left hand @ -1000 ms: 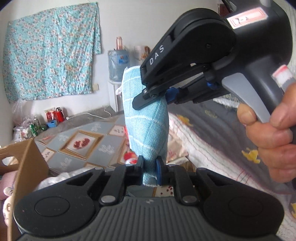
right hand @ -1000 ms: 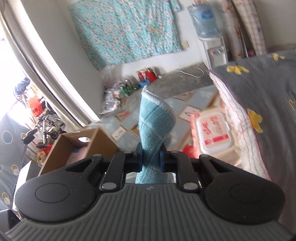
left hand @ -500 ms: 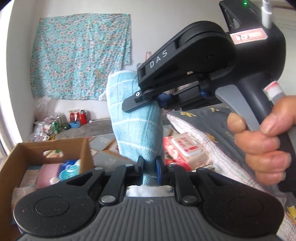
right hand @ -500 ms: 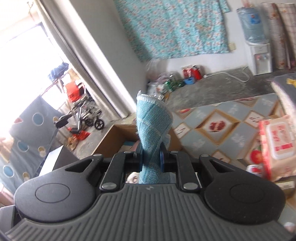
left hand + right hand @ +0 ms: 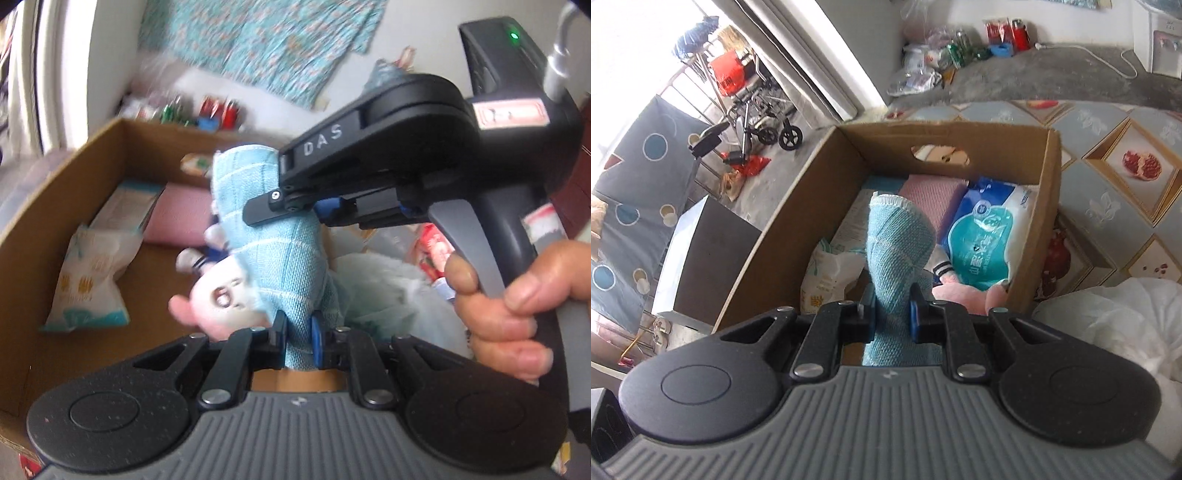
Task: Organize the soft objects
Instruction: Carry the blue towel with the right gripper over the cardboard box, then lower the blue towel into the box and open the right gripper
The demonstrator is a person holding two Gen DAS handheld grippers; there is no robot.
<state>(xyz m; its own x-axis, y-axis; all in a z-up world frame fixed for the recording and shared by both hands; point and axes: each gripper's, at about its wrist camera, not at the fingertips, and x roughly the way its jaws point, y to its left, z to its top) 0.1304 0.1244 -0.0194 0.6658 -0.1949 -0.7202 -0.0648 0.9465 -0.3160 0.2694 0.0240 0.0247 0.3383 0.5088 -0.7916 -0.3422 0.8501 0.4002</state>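
Both grippers are shut on one light blue towel (image 5: pixel 280 258), held over an open cardboard box (image 5: pixel 798 218). My left gripper (image 5: pixel 298 338) pinches its lower end. My right gripper (image 5: pixel 892 314) pinches the other end (image 5: pixel 897 254); in the left wrist view its body (image 5: pixel 406 155) is up and to the right, clamped on the towel's upper part. The box holds a pink-and-white plush toy (image 5: pixel 218 299), a pink folded cloth (image 5: pixel 931 195), a blue wipes pack (image 5: pixel 986 243) and white tissue packs (image 5: pixel 88 280).
A white plastic bag (image 5: pixel 1123 321) lies right of the box. A patterned mat (image 5: pixel 1108 162) covers the floor beyond it. A dark board (image 5: pixel 705 251) stands left of the box. Bottles and cans (image 5: pixel 964 48) line the far wall.
Both grippers have swung left and tipped down with the towel, from facing the room to hanging over the open box. Both stay shut on it.
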